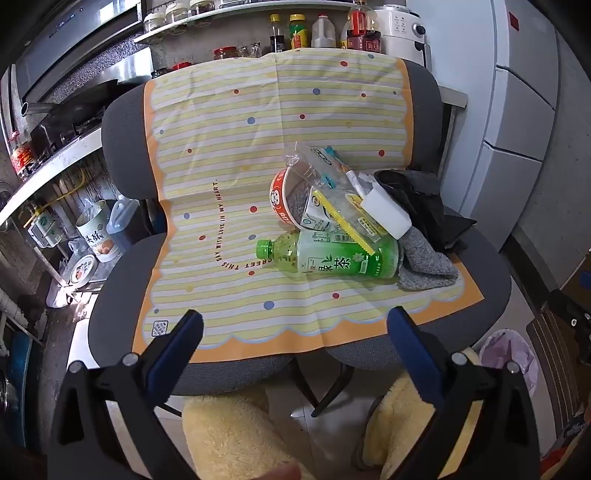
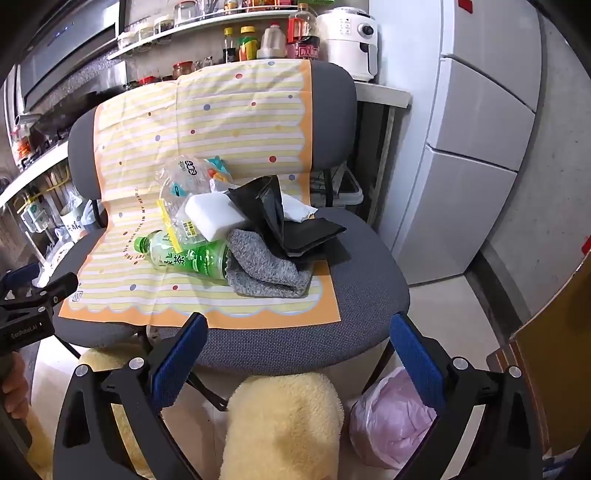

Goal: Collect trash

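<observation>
A pile of trash lies on a striped yellow cloth [image 1: 236, 192] over a grey chair [image 2: 362, 295]. It has a green tea bottle [image 1: 332, 258] on its side, a red paper cup [image 1: 282, 199], clear plastic wrappers [image 1: 317, 166], a white foam block [image 1: 388, 212], a grey cloth [image 1: 424, 262] and a black bag [image 2: 291, 225]. The bottle [image 2: 184, 254] and foam block [image 2: 214, 216] also show in the right wrist view. My left gripper [image 1: 295, 325] is open and empty, in front of the chair's edge. My right gripper [image 2: 299, 328] is open and empty, short of the seat.
A bin with a pink liner [image 2: 391, 417] stands on the floor below right of the chair. Yellow fluffy slippers [image 2: 284, 424] are underneath. A white fridge [image 2: 480, 147] stands right; a kitchen counter with bottles [image 1: 295, 33] is behind. The left gripper's body [image 2: 26, 306] shows at the left edge.
</observation>
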`<state>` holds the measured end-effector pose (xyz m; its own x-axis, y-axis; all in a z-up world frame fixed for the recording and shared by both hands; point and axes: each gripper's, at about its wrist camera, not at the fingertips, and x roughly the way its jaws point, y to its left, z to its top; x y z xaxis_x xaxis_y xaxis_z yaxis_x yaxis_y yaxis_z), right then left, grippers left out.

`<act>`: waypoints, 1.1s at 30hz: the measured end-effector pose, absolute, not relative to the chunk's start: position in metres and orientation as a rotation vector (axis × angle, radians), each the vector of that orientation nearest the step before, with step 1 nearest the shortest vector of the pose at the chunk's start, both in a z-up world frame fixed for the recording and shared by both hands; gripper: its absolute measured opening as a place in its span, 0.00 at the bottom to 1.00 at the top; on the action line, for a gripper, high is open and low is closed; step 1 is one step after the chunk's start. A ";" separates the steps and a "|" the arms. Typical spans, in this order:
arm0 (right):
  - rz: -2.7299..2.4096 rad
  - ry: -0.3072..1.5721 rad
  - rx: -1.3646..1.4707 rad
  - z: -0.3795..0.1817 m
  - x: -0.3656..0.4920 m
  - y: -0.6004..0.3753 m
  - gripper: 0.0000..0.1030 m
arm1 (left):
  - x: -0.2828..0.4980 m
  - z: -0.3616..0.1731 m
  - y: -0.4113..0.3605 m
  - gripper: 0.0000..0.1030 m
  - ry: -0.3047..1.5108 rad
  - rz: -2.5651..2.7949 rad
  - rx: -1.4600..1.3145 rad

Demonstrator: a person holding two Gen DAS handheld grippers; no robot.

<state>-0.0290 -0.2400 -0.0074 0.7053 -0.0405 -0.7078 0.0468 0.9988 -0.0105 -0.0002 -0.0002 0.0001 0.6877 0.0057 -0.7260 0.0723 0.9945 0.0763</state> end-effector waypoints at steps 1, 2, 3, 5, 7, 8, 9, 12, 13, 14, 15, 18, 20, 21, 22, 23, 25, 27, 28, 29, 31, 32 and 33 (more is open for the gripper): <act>-0.049 0.789 0.006 -0.008 -0.029 -0.240 0.94 | 0.000 0.000 -0.001 0.94 0.818 -0.033 0.109; -0.048 0.789 0.006 -0.008 -0.029 -0.240 0.94 | 0.000 0.000 -0.001 0.94 0.816 -0.031 0.110; -0.046 0.789 0.007 -0.008 -0.029 -0.240 0.94 | 0.000 0.000 0.000 0.94 0.818 -0.033 0.106; -0.049 0.789 0.006 -0.008 -0.028 -0.240 0.94 | 0.000 0.001 0.000 0.94 0.814 -0.030 0.104; -0.049 0.789 0.006 -0.008 -0.028 -0.239 0.94 | 0.000 0.002 0.000 0.94 0.810 -0.028 0.101; -0.050 0.790 0.007 -0.009 -0.027 -0.239 0.94 | -0.001 -0.001 0.003 0.94 0.808 -0.028 0.100; -0.051 0.790 0.007 -0.006 -0.027 -0.240 0.94 | -0.001 -0.003 0.004 0.94 0.808 -0.027 0.100; -0.053 0.788 0.008 -0.012 -0.032 -0.237 0.94 | -0.002 -0.002 0.005 0.94 0.808 -0.027 0.097; -0.053 0.787 0.008 -0.012 -0.033 -0.237 0.94 | -0.002 -0.002 0.004 0.94 0.809 -0.025 0.100; -0.054 0.788 0.008 -0.011 -0.030 -0.237 0.94 | -0.002 -0.002 0.004 0.94 0.808 -0.024 0.100; -0.055 0.788 0.008 -0.011 -0.030 -0.237 0.94 | -0.002 -0.001 0.005 0.94 0.808 -0.025 0.098; -0.054 0.787 0.012 -0.010 -0.027 -0.239 0.94 | -0.001 0.000 0.005 0.94 0.806 -0.022 0.100; -0.056 0.787 0.018 -0.007 -0.027 -0.243 0.94 | 0.001 0.002 0.006 0.94 0.805 -0.021 0.096; -0.056 0.786 0.019 -0.008 -0.027 -0.243 0.94 | 0.001 0.002 0.006 0.94 0.803 -0.021 0.097; -0.056 0.787 0.019 -0.008 -0.027 -0.243 0.94 | 0.001 0.003 0.007 0.94 0.802 -0.020 0.098; -0.056 0.788 0.019 -0.008 -0.027 -0.243 0.94 | 0.001 0.003 0.007 0.94 0.802 -0.020 0.096; -0.056 0.787 0.017 -0.008 -0.027 -0.243 0.94 | 0.001 0.003 0.007 0.94 0.801 -0.020 0.096; -0.056 0.788 0.018 -0.008 -0.027 -0.243 0.94 | 0.001 0.003 0.008 0.94 0.800 -0.019 0.097; -0.058 0.787 0.018 -0.009 -0.027 -0.242 0.94 | 0.001 0.004 0.008 0.94 0.800 -0.019 0.096; -0.058 0.786 0.017 -0.009 -0.028 -0.242 0.94 | 0.001 0.004 0.009 0.94 0.802 -0.020 0.095; -0.055 0.787 0.017 -0.009 -0.028 -0.242 0.94 | 0.001 0.004 0.009 0.94 0.802 -0.020 0.095; -0.057 0.787 0.017 -0.009 -0.027 -0.242 0.94 | 0.000 0.004 0.009 0.94 0.802 -0.020 0.095; -0.057 0.788 0.017 -0.009 -0.027 -0.243 0.94 | 0.000 0.004 0.009 0.94 0.801 -0.021 0.095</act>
